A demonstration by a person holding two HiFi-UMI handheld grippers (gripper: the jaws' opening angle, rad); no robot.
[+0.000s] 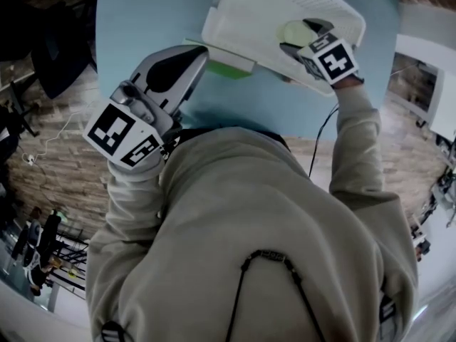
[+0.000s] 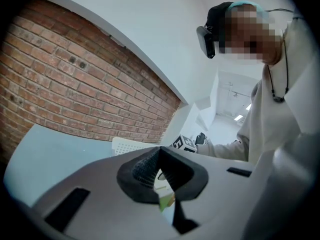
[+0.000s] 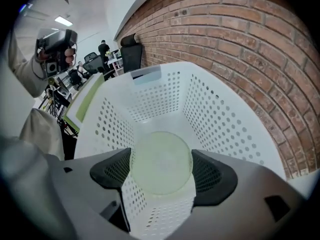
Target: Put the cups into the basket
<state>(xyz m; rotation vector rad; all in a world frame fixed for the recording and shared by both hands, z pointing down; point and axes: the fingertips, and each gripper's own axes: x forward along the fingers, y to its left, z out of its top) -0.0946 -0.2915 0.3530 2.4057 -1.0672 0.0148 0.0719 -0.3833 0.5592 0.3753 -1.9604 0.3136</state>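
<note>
Head view is showing one person in a pale hooded top leaning over a light blue table (image 1: 142,13) and holding two grippers. One white perforated basket (image 1: 214,27) is sitting toward 1 o'clock, partly lying over one flat green-edged board (image 1: 231,66). The right gripper (image 1: 305,37) is reaching into the basket at about 1 o'clock, and its fingers are clamping one pale green cup (image 1: 296,30) from both sides. In the right gripper view, the right gripper (image 3: 161,173) is pointing down into the basket (image 3: 220,114); the cup (image 3: 161,159) is showing its round bottom between the two dark pads (image 3: 112,171), and it is hanging inside the basket walls, though whether it is touching the floor cannot be told. A brick wall (image 3: 250,44) is rising behind. The left gripper (image 1: 196,52) is hovering near 10 o'clock, just beside the board and apart from the basket. In the left gripper view, the left gripper (image 2: 160,151) is keeping its pads pressed together at the tips, gripping nothing. Only this one cup is showing.
</note>
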